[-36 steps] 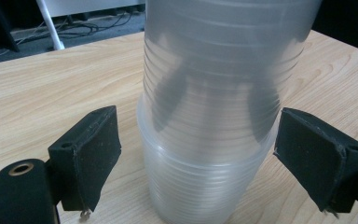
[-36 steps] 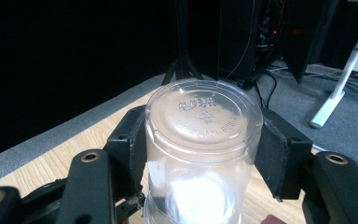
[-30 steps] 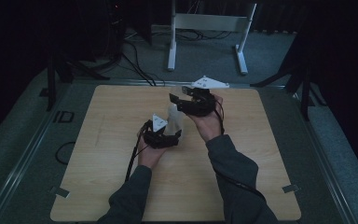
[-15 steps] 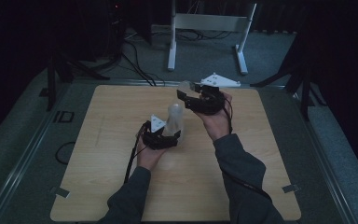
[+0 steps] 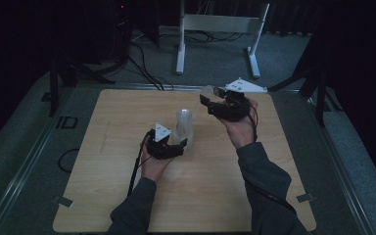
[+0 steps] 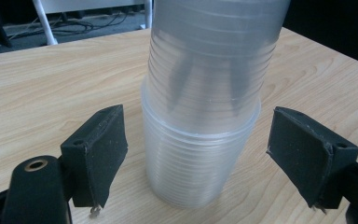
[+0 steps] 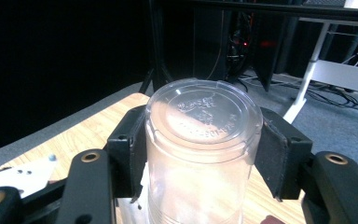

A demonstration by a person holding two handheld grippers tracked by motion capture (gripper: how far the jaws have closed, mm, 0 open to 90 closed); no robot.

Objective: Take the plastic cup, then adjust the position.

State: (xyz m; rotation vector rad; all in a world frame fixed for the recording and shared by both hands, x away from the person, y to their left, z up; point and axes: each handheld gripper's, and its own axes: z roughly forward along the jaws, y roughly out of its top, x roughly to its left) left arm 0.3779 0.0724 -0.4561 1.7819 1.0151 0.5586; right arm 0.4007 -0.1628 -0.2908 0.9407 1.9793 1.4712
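A stack of clear plastic cups [image 5: 184,126] stands upside down on the wooden table [image 5: 107,186]. My left gripper [image 5: 182,144] lies low at the stack's foot. In the left gripper view the stack [image 6: 200,140] stands between the two black pads [image 6: 100,149] with a gap on each side. These jaws have just been closing around it. My left gripper [image 6: 204,156] is open. My right gripper [image 5: 209,96] hovers to the right of the stack and farther back, shut on a single clear cup [image 5: 207,90]. Its pads [image 7: 272,151] press that cup [image 7: 204,135] on both sides, with the cup's base facing the camera.
The table's far edge [image 5: 176,89] lies just behind the right gripper. Beyond it a white metal stand [image 5: 218,29] and cables [image 5: 142,63] sit on the grey floor. Cables trail from both grippers along the forearms.
My right gripper has drawn away from the top of the stack, to the right and slightly up, carrying one cup. The left hand has stayed at the stack's foot.
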